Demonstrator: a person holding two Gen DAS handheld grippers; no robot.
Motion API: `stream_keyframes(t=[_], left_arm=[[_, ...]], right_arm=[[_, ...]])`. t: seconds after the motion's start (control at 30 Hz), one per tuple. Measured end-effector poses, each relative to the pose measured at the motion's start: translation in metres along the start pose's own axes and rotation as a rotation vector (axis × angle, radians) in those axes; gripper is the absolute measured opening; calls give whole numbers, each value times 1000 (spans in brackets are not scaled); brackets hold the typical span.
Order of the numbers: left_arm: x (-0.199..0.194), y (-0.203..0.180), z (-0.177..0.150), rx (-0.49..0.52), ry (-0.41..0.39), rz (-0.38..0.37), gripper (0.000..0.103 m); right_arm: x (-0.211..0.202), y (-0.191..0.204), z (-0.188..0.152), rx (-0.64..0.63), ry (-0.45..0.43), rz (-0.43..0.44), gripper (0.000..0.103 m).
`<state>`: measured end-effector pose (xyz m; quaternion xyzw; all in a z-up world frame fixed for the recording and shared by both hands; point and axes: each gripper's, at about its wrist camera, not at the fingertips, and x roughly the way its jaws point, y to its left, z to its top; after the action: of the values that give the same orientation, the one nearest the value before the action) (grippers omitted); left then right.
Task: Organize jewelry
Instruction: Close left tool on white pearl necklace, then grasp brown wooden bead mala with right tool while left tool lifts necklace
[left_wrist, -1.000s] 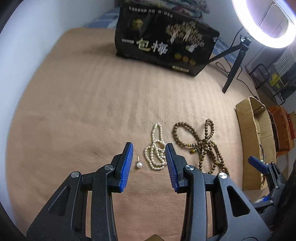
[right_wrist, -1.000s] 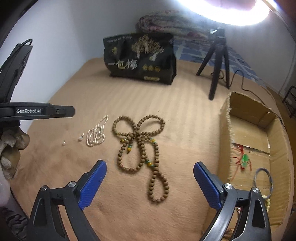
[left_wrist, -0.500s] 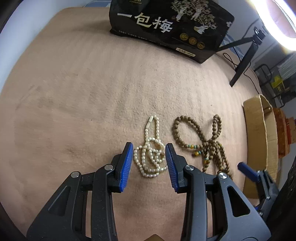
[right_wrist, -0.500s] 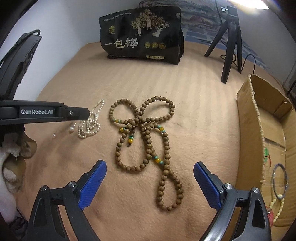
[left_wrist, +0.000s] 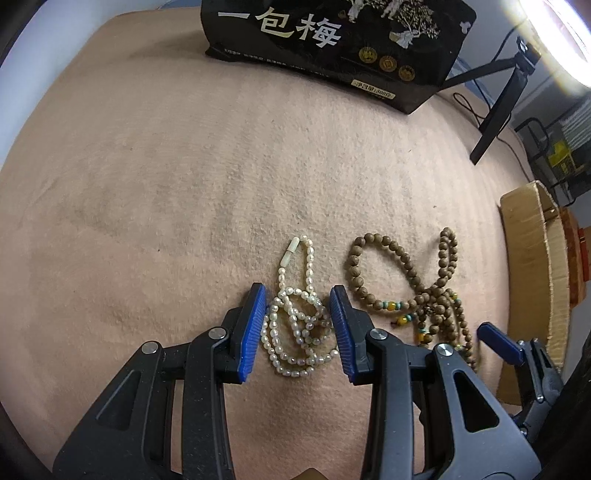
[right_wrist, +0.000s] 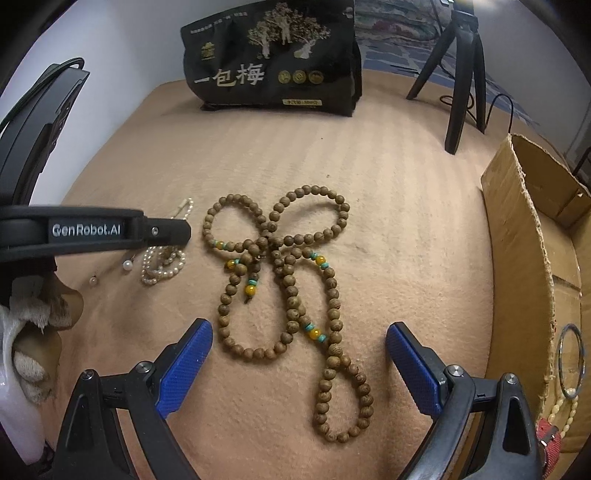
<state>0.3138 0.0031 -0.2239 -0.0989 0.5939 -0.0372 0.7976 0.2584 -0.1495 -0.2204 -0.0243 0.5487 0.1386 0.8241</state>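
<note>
Left gripper (left_wrist: 297, 325) straddling the pearl necklace (left_wrist: 295, 325) on the tan blanket (left_wrist: 147, 184).

Its blue pads are standing apart on either side of the coiled pearls (contact cannot be judged). The right gripper (right_wrist: 299, 363), spread wide, is hovering over the wooden bead strand (right_wrist: 291, 280); a cardboard box (right_wrist: 517, 236) is sitting to the right, a black bag (right_wrist: 273, 62) beyond.

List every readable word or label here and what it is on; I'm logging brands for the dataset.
"一包梅": large pale characters on the black bag, also readable in the left wrist view.
"GenRobot.AI": on the side of the left gripper, seen from the right wrist camera.
The bag's small label and top print: too small to read.
</note>
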Motion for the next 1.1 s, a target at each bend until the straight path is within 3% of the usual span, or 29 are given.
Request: stream_keyframes(t=[0.13, 0.3, 0.53, 0.63, 0.73, 0.8, 0.9, 1.1], left_arm=[[4, -5, 1, 16, -9, 28, 35], [8, -7, 1, 36, -30, 62, 13], [5, 3, -1, 13, -37, 40, 7], [3, 4, -1, 8, -42, 38, 6], [-3, 9, -3, 2, -47, 35, 6], [-7, 13, -5, -6, -53, 35, 5], [-13, 16, -5, -13, -63, 33, 5], [-36, 26, -2, -52, -108, 2, 5]], right_arm=[[6, 2, 3, -10, 3, -8, 97], [13, 7, 6, -26, 4, -31, 98], [20, 14, 9, -74, 0, -80, 99], [18, 16, 9, -95, -9, -70, 86], [11, 18, 9, -111, -21, -46, 59], [8, 18, 8, -120, -26, -39, 33], [5, 19, 7, -131, -27, -33, 13], [-10, 16, 11, -114, -50, 32, 10]])
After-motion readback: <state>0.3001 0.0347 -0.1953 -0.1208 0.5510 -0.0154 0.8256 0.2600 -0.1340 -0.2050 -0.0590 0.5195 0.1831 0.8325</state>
